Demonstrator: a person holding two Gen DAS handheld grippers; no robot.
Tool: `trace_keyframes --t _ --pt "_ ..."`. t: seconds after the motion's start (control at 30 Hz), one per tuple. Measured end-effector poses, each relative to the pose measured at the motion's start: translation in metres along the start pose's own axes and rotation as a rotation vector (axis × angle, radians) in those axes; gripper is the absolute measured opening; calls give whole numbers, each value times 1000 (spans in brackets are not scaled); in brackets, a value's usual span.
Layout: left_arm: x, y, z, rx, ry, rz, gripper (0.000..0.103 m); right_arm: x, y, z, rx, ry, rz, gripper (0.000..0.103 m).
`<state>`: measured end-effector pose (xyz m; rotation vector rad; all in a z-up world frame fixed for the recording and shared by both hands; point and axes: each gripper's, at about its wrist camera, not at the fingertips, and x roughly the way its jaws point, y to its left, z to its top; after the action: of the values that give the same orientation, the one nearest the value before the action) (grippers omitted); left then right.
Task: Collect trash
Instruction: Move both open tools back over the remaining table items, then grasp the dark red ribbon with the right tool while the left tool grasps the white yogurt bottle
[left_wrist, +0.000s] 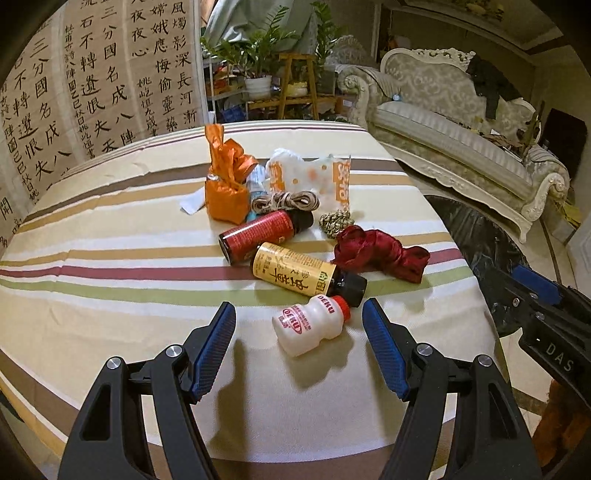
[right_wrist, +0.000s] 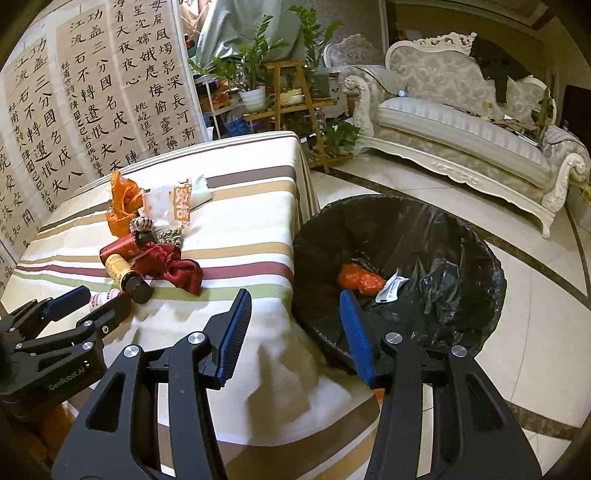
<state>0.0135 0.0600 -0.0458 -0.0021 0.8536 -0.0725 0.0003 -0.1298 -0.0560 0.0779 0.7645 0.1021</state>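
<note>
Just ahead of the left gripper (left_wrist: 299, 325), whose fingers are spread wide and hold nothing, a small white bottle (left_wrist: 309, 324) lies on its side between the blue pads, touching neither. The table (left_wrist: 110, 314) wears a striped cloth, and the whole left half, from 7 to 10 o'clock in the left wrist view, is bare cloth with free room. The trash sits bunched from the centre toward 1 o'clock: three bottles in all, the white one, a yellow bottle (left_wrist: 295, 271) with a black cap just beyond it, and a red bottle (left_wrist: 258, 230) beside that. Past them lie one orange bag (left_wrist: 226, 184), one coil of rope (left_wrist: 284, 202), one white-and-orange wrapper (left_wrist: 314, 177), one gold ball (left_wrist: 335, 221) of crumpled stuff and one dark red ribbon (left_wrist: 380, 254) near the table's right edge.

The right gripper (right_wrist: 295, 332), also spread and empty, hangs over the table's near right corner, one finger above the cloth and the other above the bin (right_wrist: 480, 258). The bin stands on the floor just beside the table's right edge, at 3 o'clock from the pile, lined with a black bag. Inside lie one orange scrap (right_wrist: 358, 280) and one white slip (right_wrist: 392, 286). Tiled floor lies open beyond the bin toward the sofa (right_wrist: 461, 125).
</note>
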Motion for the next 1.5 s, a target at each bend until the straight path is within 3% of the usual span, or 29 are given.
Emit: trace_keyframes --t 0.23,0.53,1.2,1.27,1.33,1.5 --pt "3 5 -5 -13 29 -21 44 3 7 -1 -10 9 5 49" --pt "-4 11 -6 -5 6 -20 44 7 18 1 -32 16 16 49" --pt "-2 63 8 -81 -3 76 44 37 82 23 -169 61 91 49" --pt "-1 67 9 -89 -2 77 44 39 86 24 -183 67 92 45" --pt "0 67 10 -92 -1 75 44 42 90 23 -197 80 98 35" --pt "1 68 10 -91 -2 73 44 41 92 20 -207 81 98 26"
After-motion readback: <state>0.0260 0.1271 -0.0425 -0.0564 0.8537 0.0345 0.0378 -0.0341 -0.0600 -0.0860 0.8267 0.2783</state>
